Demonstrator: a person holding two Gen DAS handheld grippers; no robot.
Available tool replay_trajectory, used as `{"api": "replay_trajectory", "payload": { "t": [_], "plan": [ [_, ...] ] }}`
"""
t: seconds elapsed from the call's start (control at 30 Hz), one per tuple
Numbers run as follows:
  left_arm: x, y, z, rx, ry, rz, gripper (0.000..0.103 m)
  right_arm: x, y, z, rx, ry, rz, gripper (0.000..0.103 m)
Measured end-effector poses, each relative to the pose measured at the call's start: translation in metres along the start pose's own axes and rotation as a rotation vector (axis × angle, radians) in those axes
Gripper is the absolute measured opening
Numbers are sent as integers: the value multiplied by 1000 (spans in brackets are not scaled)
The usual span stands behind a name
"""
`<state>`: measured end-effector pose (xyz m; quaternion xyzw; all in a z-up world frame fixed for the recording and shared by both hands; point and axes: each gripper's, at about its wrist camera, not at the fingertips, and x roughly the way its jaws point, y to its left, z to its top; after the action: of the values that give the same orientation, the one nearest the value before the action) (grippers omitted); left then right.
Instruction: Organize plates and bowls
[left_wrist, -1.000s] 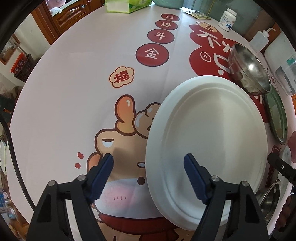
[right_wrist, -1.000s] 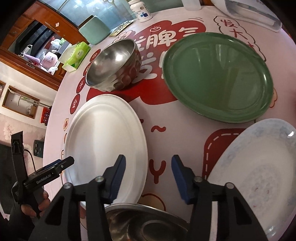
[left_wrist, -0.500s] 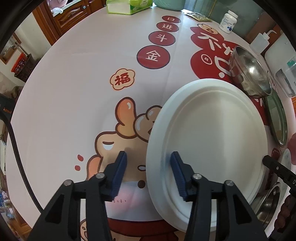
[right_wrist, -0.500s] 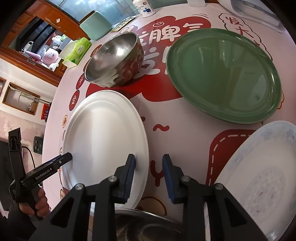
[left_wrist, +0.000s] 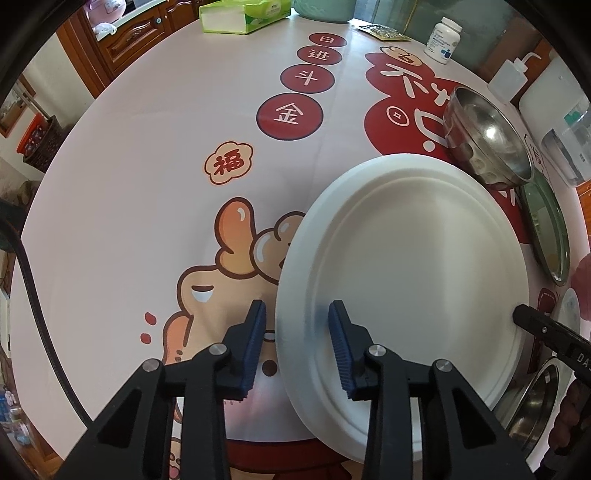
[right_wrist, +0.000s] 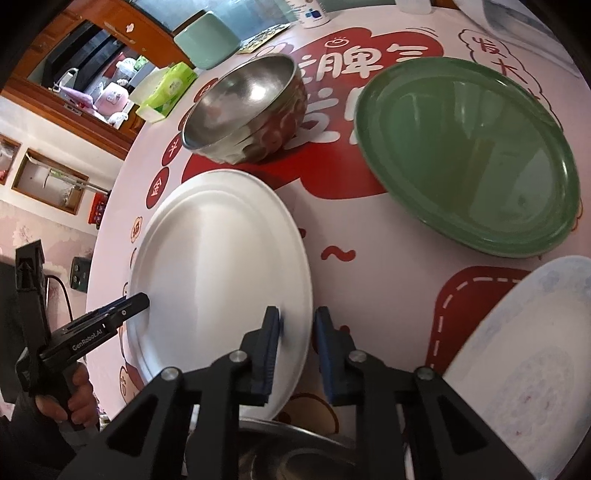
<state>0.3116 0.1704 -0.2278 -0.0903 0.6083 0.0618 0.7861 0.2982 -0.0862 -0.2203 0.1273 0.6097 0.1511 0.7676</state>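
A large white plate (left_wrist: 406, 266) lies on the printed round table; it also shows in the right wrist view (right_wrist: 221, 266). My left gripper (left_wrist: 297, 332) straddles its left rim, jaws partly closed, with a gap still showing. My right gripper (right_wrist: 297, 328) straddles the opposite rim, jaws narrow, close to the rim. A steel bowl (right_wrist: 243, 110) stands beyond the white plate, and a green plate (right_wrist: 469, 155) lies to its right. A pale patterned plate (right_wrist: 524, 369) lies at the near right. Another steel bowl (right_wrist: 288, 454) sits under my right gripper.
At the table's far edge stand a tissue box (left_wrist: 243, 14), a white pill bottle (left_wrist: 443, 38), a squeeze bottle (left_wrist: 508, 79) and a white appliance (left_wrist: 557, 122). A teal chair back (right_wrist: 207, 38) stands beyond the table. A black cable (left_wrist: 33, 295) runs along the left.
Both grippers have narrowed their jaws around opposite rims of the white plate. The plate has hardly moved.
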Motion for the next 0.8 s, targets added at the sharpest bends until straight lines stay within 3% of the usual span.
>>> {"api": "replay_trajectory", "payload": {
  "t": [0.37,0.8],
  "plan": [
    [0,-5,0,13,-7,-3,29,0,0,0,-6,-2,14,18],
    [-18,25,-4,-59,-53,-40,29,-6,18,-2,-41,-14,27,18]
  ]
}}
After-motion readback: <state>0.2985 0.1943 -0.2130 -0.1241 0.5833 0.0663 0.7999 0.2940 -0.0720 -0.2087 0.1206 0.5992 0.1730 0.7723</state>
